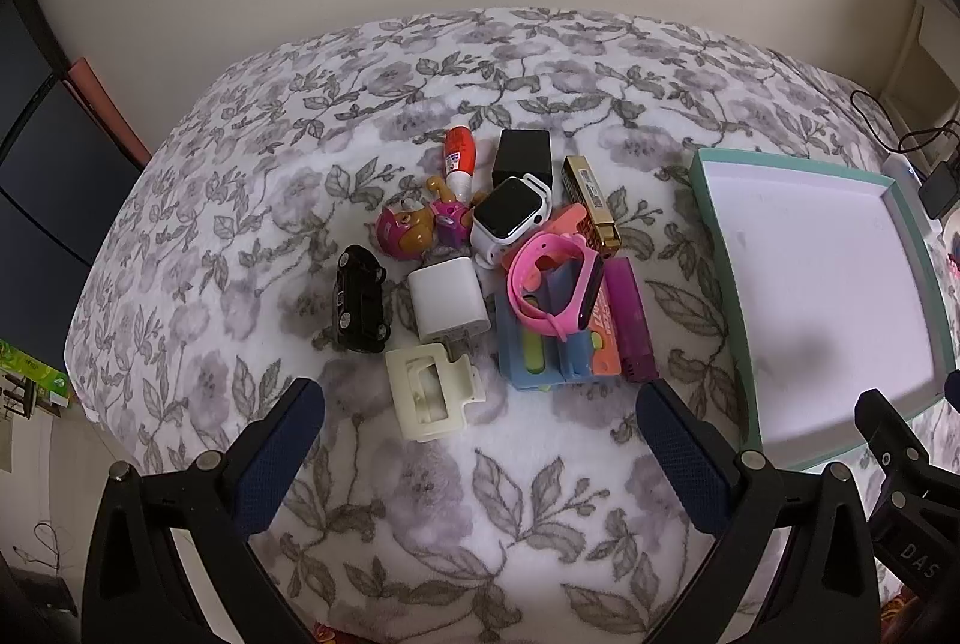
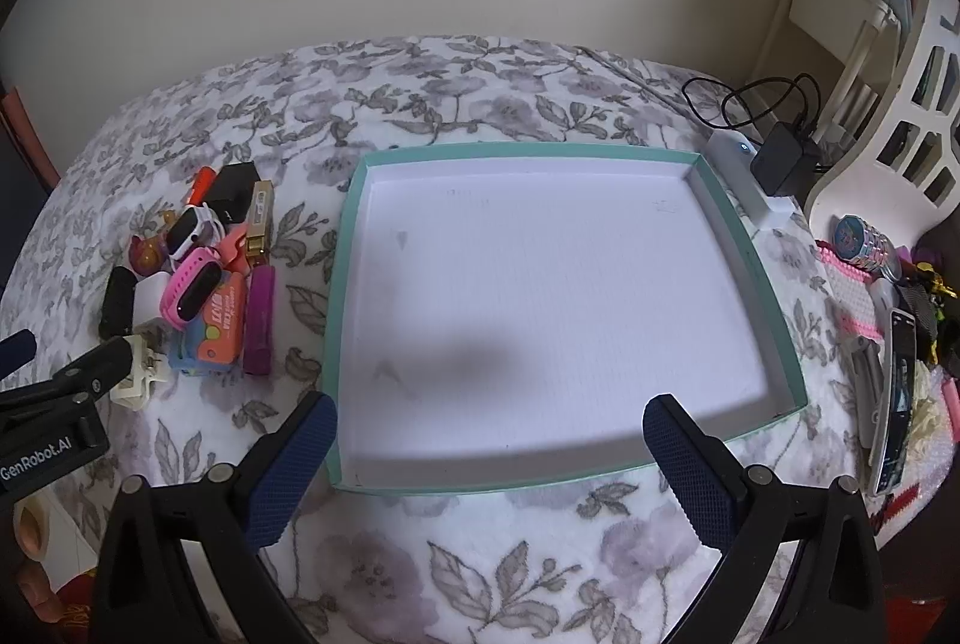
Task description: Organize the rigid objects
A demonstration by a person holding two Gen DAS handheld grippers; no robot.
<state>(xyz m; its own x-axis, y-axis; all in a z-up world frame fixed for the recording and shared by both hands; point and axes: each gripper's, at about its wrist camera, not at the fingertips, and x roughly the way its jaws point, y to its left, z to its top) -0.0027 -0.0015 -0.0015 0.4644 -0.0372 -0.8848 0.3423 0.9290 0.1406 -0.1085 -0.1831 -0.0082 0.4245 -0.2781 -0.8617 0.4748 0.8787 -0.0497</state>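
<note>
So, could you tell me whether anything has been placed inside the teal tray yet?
No, the teal tray shows only its bare white floor, while the watches, toys and other items sit piled on the blanket beside it.

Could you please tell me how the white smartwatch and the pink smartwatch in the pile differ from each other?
The white smartwatch has a white case and shows little strap; the pink smartwatch has a pink strap curled into a loop. The white one's dark screen faces up; the pink one rests on its edge, screen sideways. The white one sits farther back; the pink one lies atop the blue and orange items. Both have dark, unlit screens.
</note>
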